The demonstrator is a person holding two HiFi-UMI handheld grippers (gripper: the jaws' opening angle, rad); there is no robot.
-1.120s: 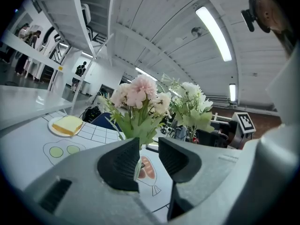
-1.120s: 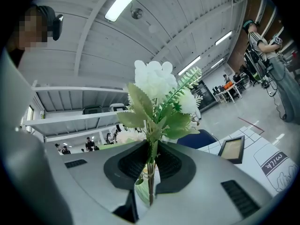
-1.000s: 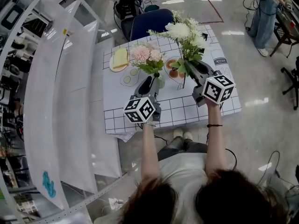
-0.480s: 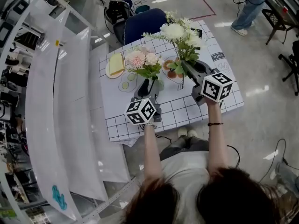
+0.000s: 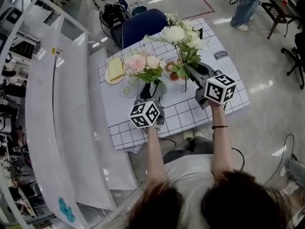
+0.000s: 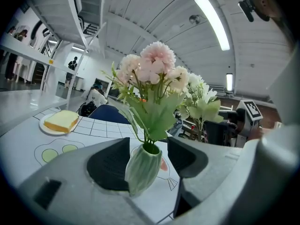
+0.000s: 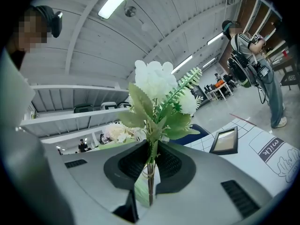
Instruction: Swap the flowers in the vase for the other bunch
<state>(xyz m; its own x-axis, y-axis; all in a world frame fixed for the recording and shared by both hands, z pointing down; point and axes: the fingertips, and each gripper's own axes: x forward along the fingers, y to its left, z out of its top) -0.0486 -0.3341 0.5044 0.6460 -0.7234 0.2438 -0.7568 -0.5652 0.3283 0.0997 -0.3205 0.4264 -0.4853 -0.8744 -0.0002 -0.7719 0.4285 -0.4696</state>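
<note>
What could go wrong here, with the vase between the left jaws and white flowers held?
The left gripper is opening its jaws around the vase; top-heavy with the pink bunch, it could tip if a jaw brushes it. The right gripper pinches the white bunch by thin stems only, so it may swivel or slip.

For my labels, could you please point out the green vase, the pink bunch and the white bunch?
green vase (image 6: 143,170): left gripper view, its ribbed body.
pink bunch (image 6: 158,58): left gripper view, its topmost bloom.
white bunch (image 7: 153,79): right gripper view, its large top bloom.
</note>
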